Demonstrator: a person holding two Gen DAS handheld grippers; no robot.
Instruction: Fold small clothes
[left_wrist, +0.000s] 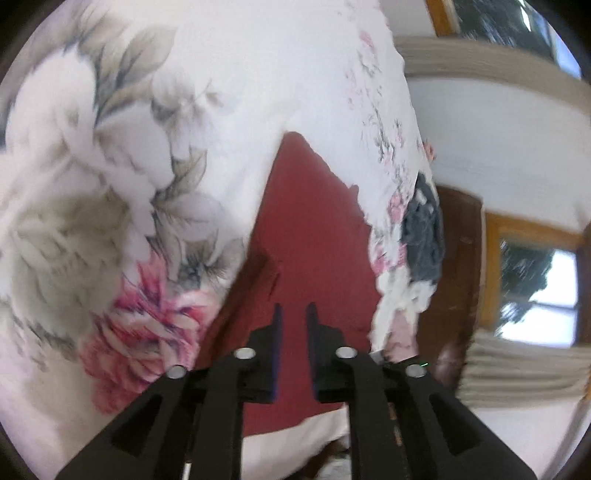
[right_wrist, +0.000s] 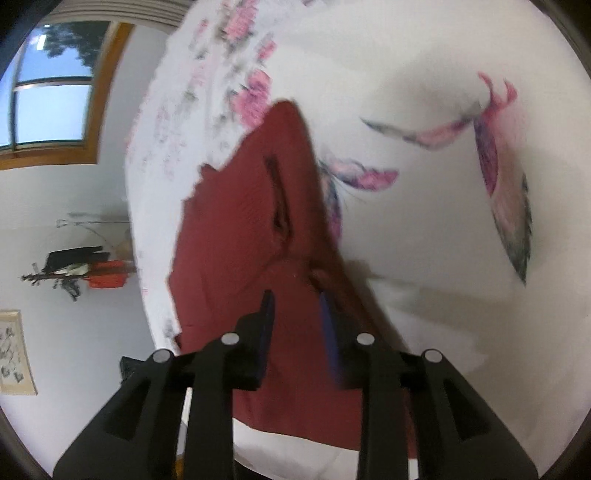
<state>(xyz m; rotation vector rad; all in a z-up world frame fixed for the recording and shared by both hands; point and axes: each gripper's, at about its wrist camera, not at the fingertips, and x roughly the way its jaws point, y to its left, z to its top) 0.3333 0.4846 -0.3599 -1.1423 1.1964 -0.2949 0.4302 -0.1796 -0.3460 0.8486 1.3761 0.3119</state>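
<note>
Left wrist view: the left gripper (left_wrist: 294, 314) has its fingers slightly parted, gripping nothing, over a dark red knitted garment (left_wrist: 310, 229) lying on a white floral bedsheet (left_wrist: 155, 155). The right gripper (right_wrist: 295, 301) fingers, also parted and empty, hover above the same garment (right_wrist: 236, 236).

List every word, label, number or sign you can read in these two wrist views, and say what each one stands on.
None can be read.
Framed picture on the wall, right wrist view: dark marks that may be script or drawing, too small and blurred to tell.
Red garment, floral bedcover: no label or print of letters shows.
Both views are motion-blurred.
</note>
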